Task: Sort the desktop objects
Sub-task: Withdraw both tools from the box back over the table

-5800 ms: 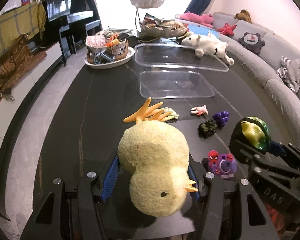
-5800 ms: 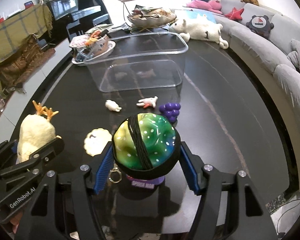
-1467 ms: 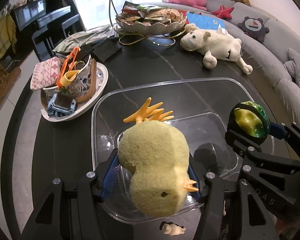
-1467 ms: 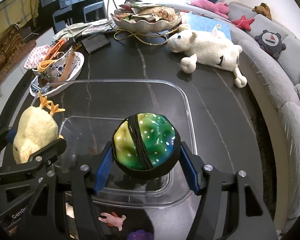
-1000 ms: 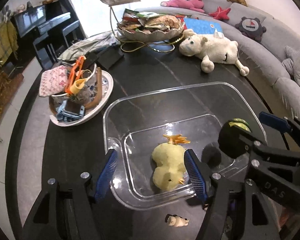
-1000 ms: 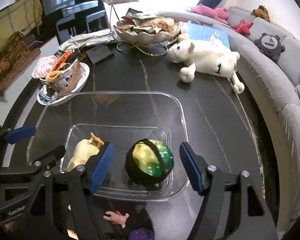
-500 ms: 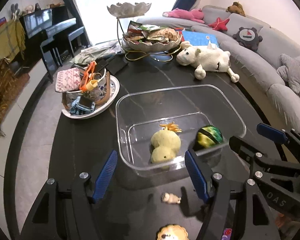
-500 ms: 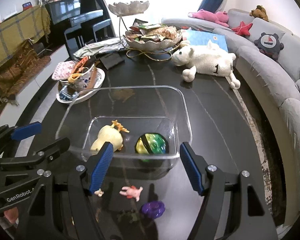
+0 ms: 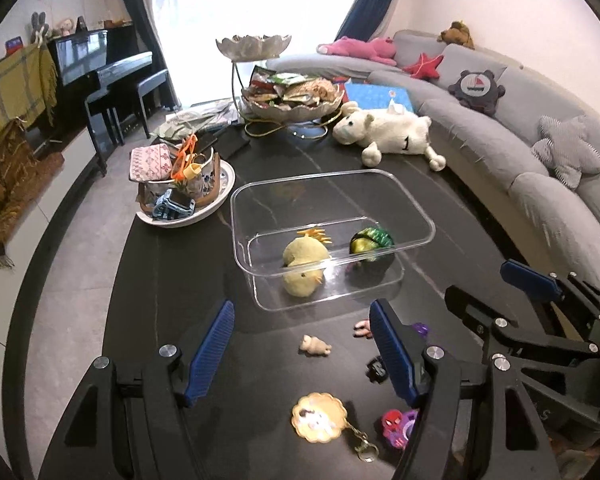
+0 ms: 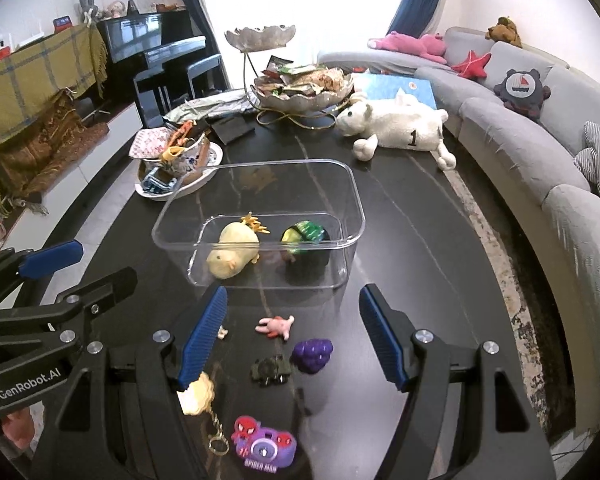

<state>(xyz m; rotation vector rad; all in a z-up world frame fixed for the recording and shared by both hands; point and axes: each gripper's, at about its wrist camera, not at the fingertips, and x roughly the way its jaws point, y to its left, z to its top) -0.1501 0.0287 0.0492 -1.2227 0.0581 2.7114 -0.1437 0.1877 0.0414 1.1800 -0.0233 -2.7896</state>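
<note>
Nothing is held between the jaws of the left gripper [image 9: 302, 350] or of the right gripper [image 10: 292, 338]; both stand roughly half open and empty above the near part of the dark table [image 10: 412, 208]. Just beyond the right gripper's fingertips, a pink figure [image 10: 276, 326] is seen, with a purple grape toy [image 10: 312, 354] and a dark toy car [image 10: 270, 369] nearer, and a purple camera toy [image 10: 265, 446] nearest of all. A small pale figure [image 9: 315, 346] and a round biscuit keychain [image 9: 319, 422] are seen between the left gripper's blue pads, the keychain being the nearer. It is judged that the coming pick turns on this split: the pink figure, its long axis lying left to right, is closer to the right hand, the pale figure to the left. Farther off, the clear plastic bin [image 10: 352, 192] holds the yellow chick plush [image 10: 234, 252] on the left and the green ball [image 10: 306, 234] on the right, side by side. Compared with the earlier frames, both toys are no longer clamped but have been dropped into the bin, and both grippers have been drawn back and upward, so that the small toys are brought into view.
</note>
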